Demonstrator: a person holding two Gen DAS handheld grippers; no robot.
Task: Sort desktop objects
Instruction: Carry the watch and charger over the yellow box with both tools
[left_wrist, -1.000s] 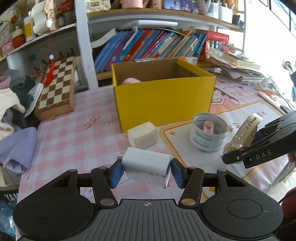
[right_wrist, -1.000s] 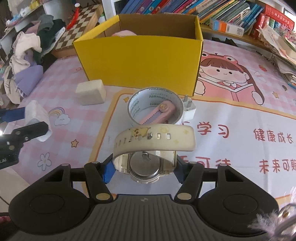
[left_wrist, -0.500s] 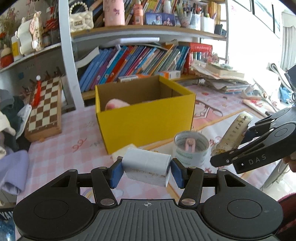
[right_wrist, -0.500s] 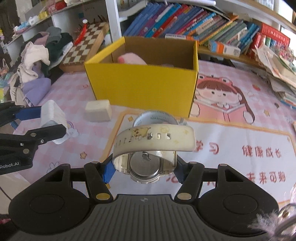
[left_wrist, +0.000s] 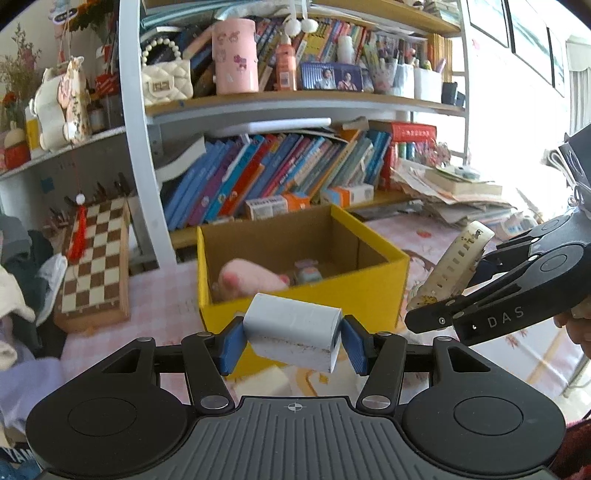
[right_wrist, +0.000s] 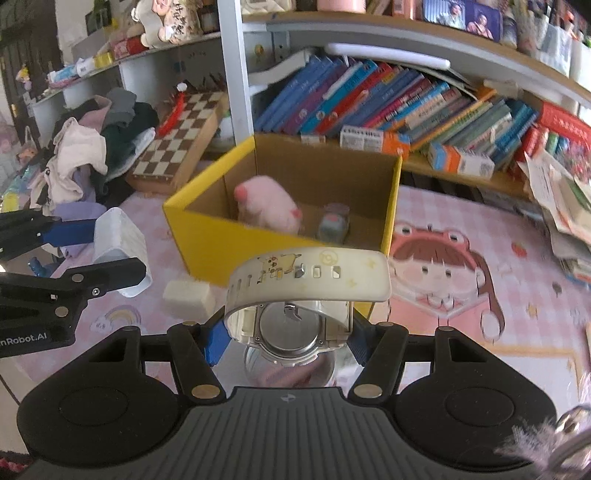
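My left gripper (left_wrist: 291, 341) is shut on a white rectangular block (left_wrist: 293, 332) and holds it in the air in front of the open yellow box (left_wrist: 369, 295). My right gripper (right_wrist: 286, 338) is shut on a cream wristwatch (right_wrist: 306, 284) with a cartoon strap, also lifted, near the box (right_wrist: 207, 236). The watch shows at the right of the left wrist view (left_wrist: 454, 266). The block shows at the left of the right wrist view (right_wrist: 118, 240). Inside the box lie a pink plush toy (right_wrist: 266, 206) and a small grey item (right_wrist: 332, 223).
A cream block (right_wrist: 186, 295) lies on the pink checked tablecloth (right_wrist: 461, 332) in front of the box. A tape roll (right_wrist: 291, 373) sits below the watch. A chessboard (left_wrist: 94, 258), a clothes pile (right_wrist: 92, 155) and bookshelves (left_wrist: 277, 177) stand behind.
Both grippers have risen and moved toward the yellow box with their objects still held. The box's inside now shows in both views.
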